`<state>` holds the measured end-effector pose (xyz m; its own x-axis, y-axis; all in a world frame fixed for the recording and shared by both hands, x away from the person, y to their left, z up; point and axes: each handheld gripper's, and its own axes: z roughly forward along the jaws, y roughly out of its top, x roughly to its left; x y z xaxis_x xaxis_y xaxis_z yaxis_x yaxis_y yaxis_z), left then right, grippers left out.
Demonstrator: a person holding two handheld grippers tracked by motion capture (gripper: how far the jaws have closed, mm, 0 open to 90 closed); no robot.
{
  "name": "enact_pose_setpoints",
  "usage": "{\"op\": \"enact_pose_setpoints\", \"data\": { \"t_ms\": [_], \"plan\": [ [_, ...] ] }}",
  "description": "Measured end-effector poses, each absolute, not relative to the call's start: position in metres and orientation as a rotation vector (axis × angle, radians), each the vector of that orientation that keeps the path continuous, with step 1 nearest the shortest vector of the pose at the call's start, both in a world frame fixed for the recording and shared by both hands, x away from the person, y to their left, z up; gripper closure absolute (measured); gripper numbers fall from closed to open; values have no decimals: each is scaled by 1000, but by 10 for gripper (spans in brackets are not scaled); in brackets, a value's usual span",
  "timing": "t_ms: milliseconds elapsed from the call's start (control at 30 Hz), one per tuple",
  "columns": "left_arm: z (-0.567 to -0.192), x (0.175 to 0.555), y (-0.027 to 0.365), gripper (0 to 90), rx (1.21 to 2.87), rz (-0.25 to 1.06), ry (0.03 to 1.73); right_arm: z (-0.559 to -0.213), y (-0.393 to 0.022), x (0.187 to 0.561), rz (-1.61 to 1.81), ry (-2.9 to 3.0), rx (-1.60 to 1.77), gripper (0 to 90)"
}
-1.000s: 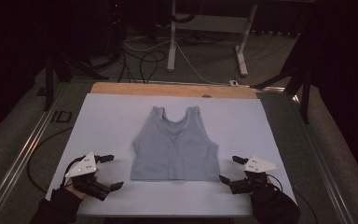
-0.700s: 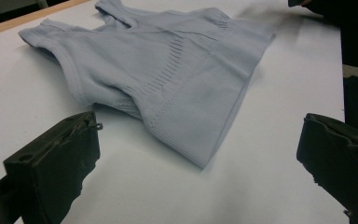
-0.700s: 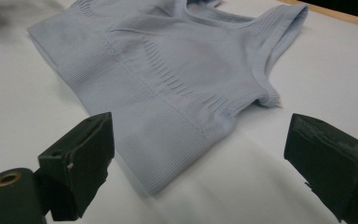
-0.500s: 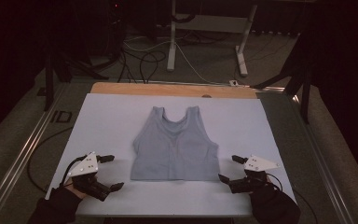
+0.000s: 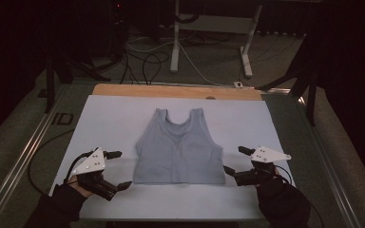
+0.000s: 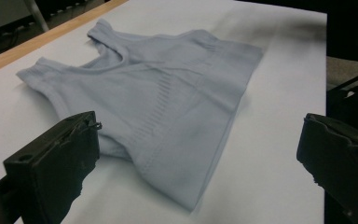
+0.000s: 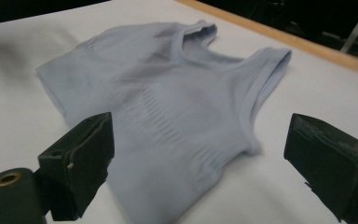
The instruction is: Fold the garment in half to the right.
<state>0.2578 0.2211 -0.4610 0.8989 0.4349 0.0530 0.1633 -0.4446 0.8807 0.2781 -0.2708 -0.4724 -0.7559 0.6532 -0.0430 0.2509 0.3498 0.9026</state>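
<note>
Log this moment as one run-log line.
tank top: flat on white sheet | left gripper: open, beside its hem | right gripper: open, beside its hem

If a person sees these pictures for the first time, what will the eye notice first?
First, the pale blue top lying flat in the middle of the white table, straps toward the far edge. Next, the two open grippers beside its hem: the left gripper and the right gripper, neither touching it.
</note>
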Motion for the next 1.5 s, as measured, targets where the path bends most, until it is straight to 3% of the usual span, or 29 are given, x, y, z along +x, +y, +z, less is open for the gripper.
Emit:
{"op": "enact_pose_setpoints", "data": {
  "t_ms": [467,1500],
  "plan": [
    [-444,263,211,4,2050,353,462,-440,-241,310,1368,2217,702,88],
    [-430,267,177,4,2112,438,579,-407,-165,375,1405,2222,654,88]
  ]
}}
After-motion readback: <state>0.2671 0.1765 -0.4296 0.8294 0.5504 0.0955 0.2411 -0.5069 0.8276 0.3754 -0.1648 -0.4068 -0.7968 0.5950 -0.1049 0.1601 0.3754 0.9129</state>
